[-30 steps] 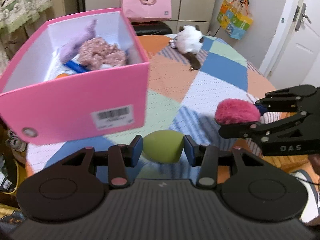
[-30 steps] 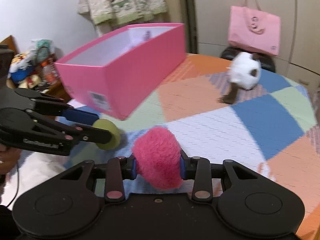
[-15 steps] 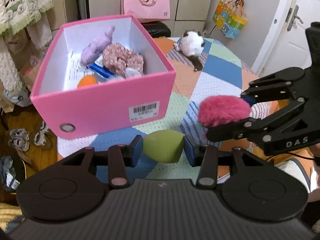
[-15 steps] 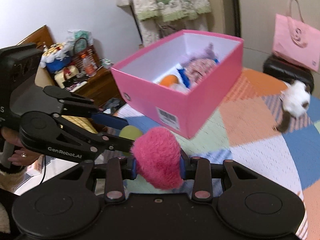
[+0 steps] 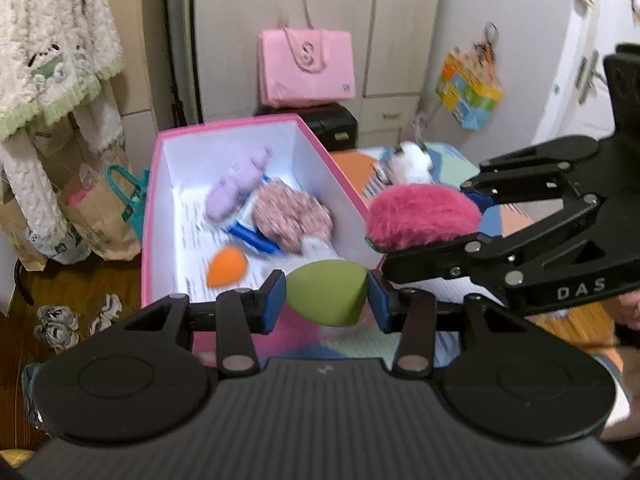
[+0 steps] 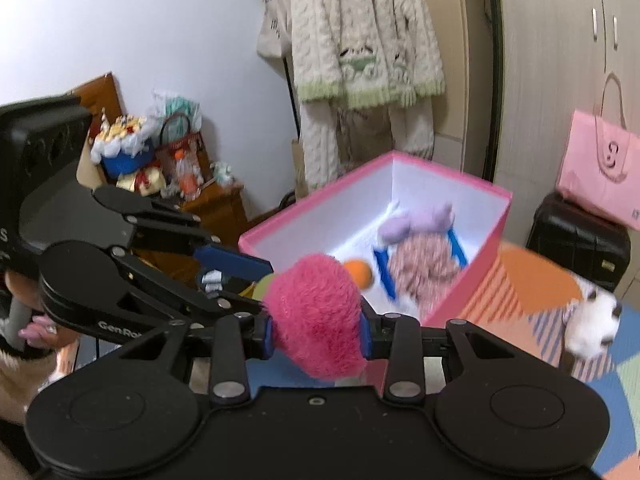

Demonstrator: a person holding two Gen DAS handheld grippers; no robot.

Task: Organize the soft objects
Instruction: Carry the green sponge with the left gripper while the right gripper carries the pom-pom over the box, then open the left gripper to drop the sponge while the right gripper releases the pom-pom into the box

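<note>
— Left side? 
— Left gripper point(image 5: 327, 300) clenched on a green teardrop-shaped foam sponge point(image 5: 326, 294), held above the near edge of the open pink cardboard box point(image 5: 154, 200). Inside: lilac plush toy point(image 5: 236, 188), pink speckled fabric scrunchie point(image 5: 294, 216), orange teardrop sponge point(image 5: 227, 267).
— And rightward?
— Right gripper point(image 6: 316, 338) grasping a fluffy magenta pompom point(image 6: 316, 316), just beside the box's near right corner. White plush animal point(image 6: 592, 326) lying on the patchwork-quilted table point(image 6: 524, 276), toward its far edge.

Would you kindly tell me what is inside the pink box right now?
Inside the pink box lie a lilac plush toy, a pink speckled fluffy item, an orange sponge and something blue on printed paper. The near corner is hidden behind the green sponge.
</note>
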